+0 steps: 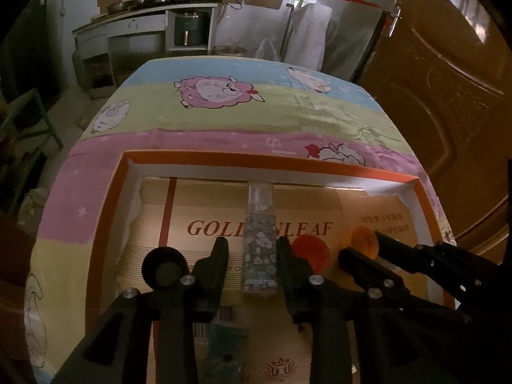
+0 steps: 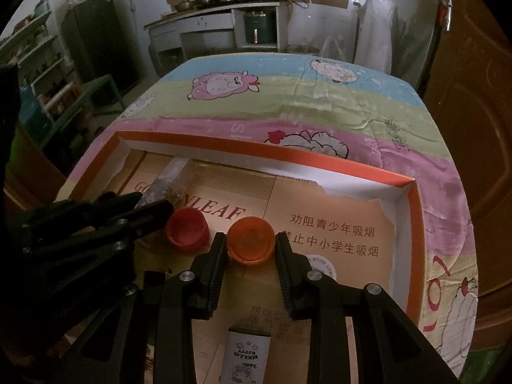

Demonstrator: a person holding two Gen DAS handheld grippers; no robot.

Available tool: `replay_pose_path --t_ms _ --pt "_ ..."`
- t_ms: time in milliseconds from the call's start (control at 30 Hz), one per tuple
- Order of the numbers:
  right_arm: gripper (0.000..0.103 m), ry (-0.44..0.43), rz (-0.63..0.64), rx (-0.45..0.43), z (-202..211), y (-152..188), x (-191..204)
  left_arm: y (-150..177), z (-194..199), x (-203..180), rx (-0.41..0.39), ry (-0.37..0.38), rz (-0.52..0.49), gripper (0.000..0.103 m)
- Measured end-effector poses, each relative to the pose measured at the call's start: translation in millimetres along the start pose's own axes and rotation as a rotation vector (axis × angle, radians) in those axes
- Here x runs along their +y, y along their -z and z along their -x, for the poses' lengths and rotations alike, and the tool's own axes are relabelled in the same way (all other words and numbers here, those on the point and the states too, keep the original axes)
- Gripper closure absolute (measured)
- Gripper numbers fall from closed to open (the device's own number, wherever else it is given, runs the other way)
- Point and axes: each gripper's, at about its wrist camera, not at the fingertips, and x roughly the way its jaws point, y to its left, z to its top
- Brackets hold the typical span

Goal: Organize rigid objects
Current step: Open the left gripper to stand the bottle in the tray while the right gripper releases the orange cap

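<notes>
Left gripper (image 1: 248, 249) released, jaws clear on both sides of the floral tube (image 1: 260, 243), which lies lengthwise in the tray (image 1: 272, 162), far end near the far wall. Right gripper (image 2: 249, 244) clasps the orange cap (image 2: 250, 244), just right of the red cap (image 2: 186, 228). Best practice: set the cap flat beside its neighbour, open fully, withdraw straight back without nudging either.
</notes>
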Motion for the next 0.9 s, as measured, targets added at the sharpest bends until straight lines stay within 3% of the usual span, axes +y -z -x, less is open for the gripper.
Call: replay_pose_path --t_ms 300,900 --pt "0.069 -0.004 -0.005 -0.005 4.1 0.4 -0.1 -0.2 12.2 -0.5 -0.029 0.018 0.003 0.063" --pt "0.069 0.004 -0.023 -0.038 37.0 11.8 4.1 11.0 53.1 -1.2 -0.086 0.020 0.015 0.063"
